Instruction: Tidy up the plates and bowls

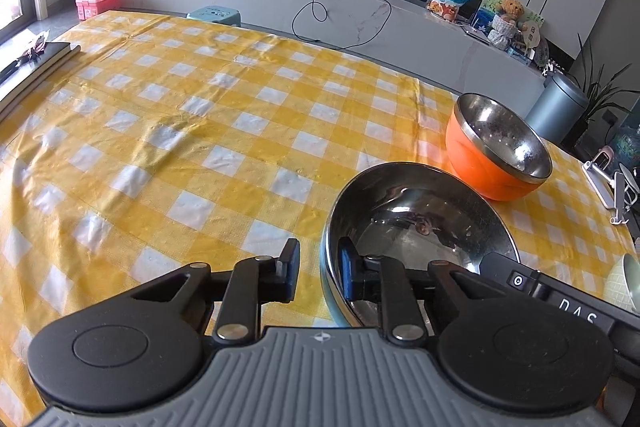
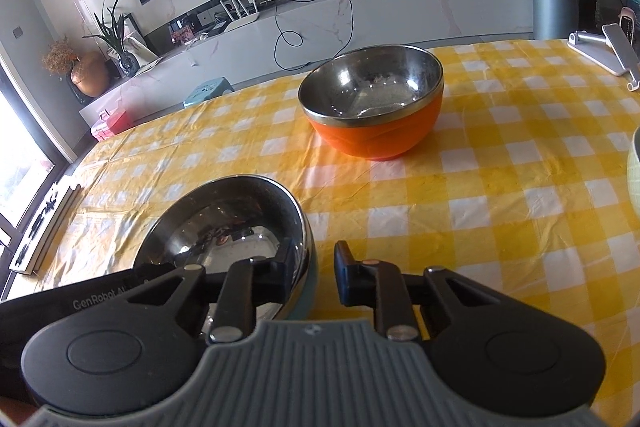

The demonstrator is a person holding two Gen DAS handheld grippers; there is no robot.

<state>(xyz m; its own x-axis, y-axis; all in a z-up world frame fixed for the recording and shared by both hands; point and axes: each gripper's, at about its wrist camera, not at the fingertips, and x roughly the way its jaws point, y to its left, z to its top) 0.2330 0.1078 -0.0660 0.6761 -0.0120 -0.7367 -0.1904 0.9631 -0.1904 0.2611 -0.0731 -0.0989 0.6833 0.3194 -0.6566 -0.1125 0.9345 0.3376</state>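
Observation:
A steel-lined bowl with a pale blue outside point(image 1: 420, 227) sits on the yellow checked tablecloth point(image 1: 200, 115). My left gripper point(image 1: 318, 273) straddles its left rim, one finger inside and one outside, with a gap showing. My right gripper point(image 2: 316, 277) straddles the same bowl's point(image 2: 228, 223) right rim the same way. An orange bowl with a steel inside point(image 1: 500, 151) stands upright beyond it, also in the right wrist view point(image 2: 376, 103). Neither gripper touches the orange bowl.
A pale green cup edge point(image 1: 626, 281) is at the far right, also in the right wrist view point(image 2: 634, 167). A white phone stand point(image 2: 604, 49) lies at the table's right. Books point(image 1: 36, 63) lie at the left edge. A grey bin point(image 1: 558, 107) stands past the table.

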